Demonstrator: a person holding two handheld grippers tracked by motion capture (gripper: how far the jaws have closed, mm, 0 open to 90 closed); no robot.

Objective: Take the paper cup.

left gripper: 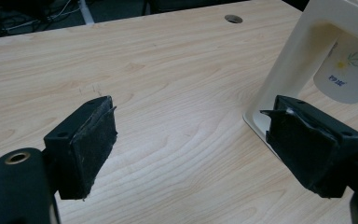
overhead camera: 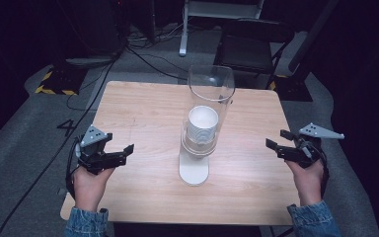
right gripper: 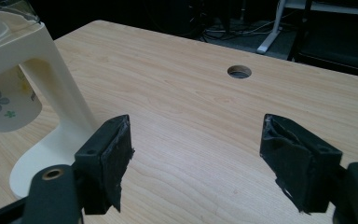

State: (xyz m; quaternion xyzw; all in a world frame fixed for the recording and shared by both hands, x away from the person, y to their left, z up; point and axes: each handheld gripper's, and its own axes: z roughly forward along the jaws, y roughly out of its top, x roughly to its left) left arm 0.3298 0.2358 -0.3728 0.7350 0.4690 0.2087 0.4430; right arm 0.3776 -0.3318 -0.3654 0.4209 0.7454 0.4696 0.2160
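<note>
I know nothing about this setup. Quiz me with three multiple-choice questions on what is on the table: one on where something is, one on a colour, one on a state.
1. Where does the cup dispenser stand on the table?
A. At the far left corner
B. Near the middle, between the two tools
C. Off the near right edge

2. What colour is the dispenser's base?
A. Cream white
B. Red
C. Black

3. How are the left tool and right tool?
A. Both shut on cups
B. Left open, right shut
C. Both open, holding nothing

Answers:
1 B, since the high view shows it centred with a tool on each side.
2 A, since the base and stand look pale cream in every view.
3 C, since each gripper view shows wide-set jaws with bare wood between them.
</note>
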